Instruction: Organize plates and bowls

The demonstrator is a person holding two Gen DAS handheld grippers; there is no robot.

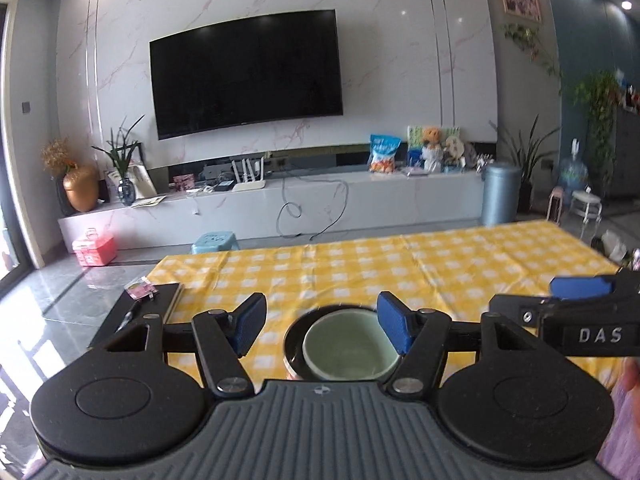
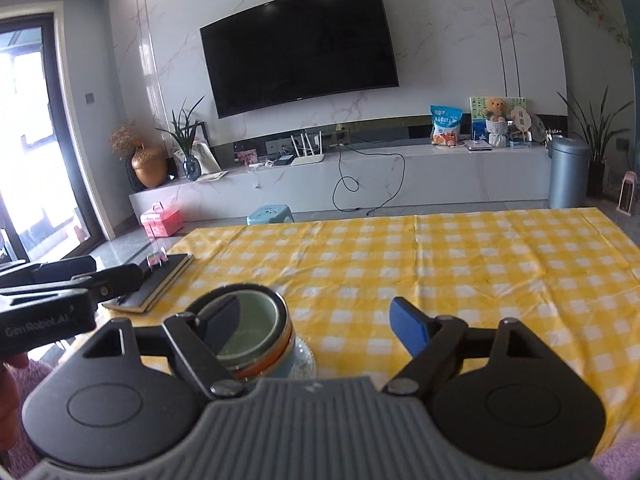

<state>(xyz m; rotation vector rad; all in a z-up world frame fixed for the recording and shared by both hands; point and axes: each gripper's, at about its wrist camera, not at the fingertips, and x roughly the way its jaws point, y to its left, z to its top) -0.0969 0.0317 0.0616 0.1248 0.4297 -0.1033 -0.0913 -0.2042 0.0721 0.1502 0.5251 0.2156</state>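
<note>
Since the stack of bowls [image 1: 340, 346] sits dead centre between the left gripper [image 1: 322, 330] pads, that hand's clearly the closer one. Pale green bowl [image 1: 348, 344] nested in a dark one, near edge of the yellow checked tablecloth [image 1: 400, 264]. Both jaws gape wide, holding nothing. From the right gripper [image 2: 320, 328] the stack's off left, by its left finger [image 2: 220, 320].

L tool [image 1: 322, 326] wide open w/ green bowl [image 1: 350, 350] between pads.
</note>
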